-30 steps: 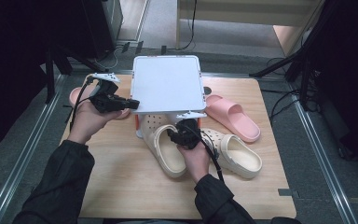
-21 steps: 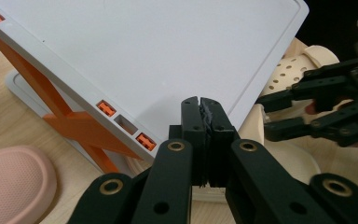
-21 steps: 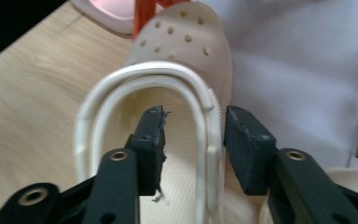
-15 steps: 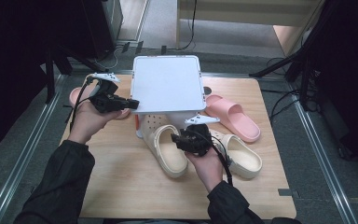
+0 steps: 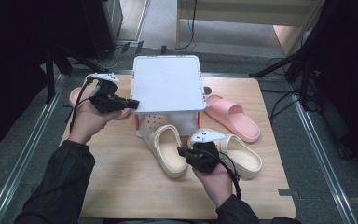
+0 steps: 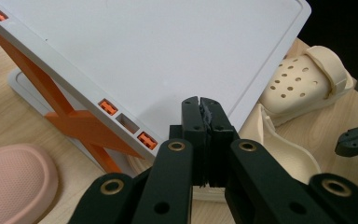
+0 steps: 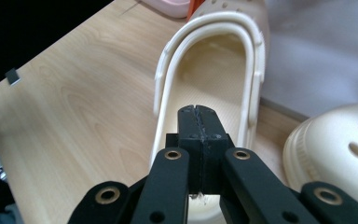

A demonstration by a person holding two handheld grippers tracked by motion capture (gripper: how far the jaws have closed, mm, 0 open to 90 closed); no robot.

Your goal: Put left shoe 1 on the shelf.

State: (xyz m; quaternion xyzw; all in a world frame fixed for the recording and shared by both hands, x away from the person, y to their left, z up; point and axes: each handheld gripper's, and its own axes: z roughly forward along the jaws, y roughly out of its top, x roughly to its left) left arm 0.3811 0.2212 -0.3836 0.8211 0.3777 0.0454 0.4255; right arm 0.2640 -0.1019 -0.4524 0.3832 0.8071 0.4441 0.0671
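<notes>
A white shelf stand [image 5: 168, 84] on orange legs sits at the table's middle. Two cream clogs lie in front of it, the left clog [image 5: 165, 149] with its toe under the stand and the right clog [image 5: 242, 156] beside it. My left gripper [image 5: 134, 103] is shut and empty, held against the stand's left edge [image 6: 121, 70]. My right gripper [image 5: 181, 151] hovers over the left clog's heel opening [image 7: 209, 79]. Its jaws have just been closing and are now shut with nothing between them.
One pink slide [image 5: 233, 116] lies right of the stand, and another pink slide [image 5: 77, 95] lies behind my left hand. The wooden tabletop [image 5: 121, 186] is bare in front. Metal rails and cables run along both table sides.
My right hand has drawn back toward the near edge and slightly right, lifting a little, and its jaws have closed. The left hand and both clogs have stayed put.
</notes>
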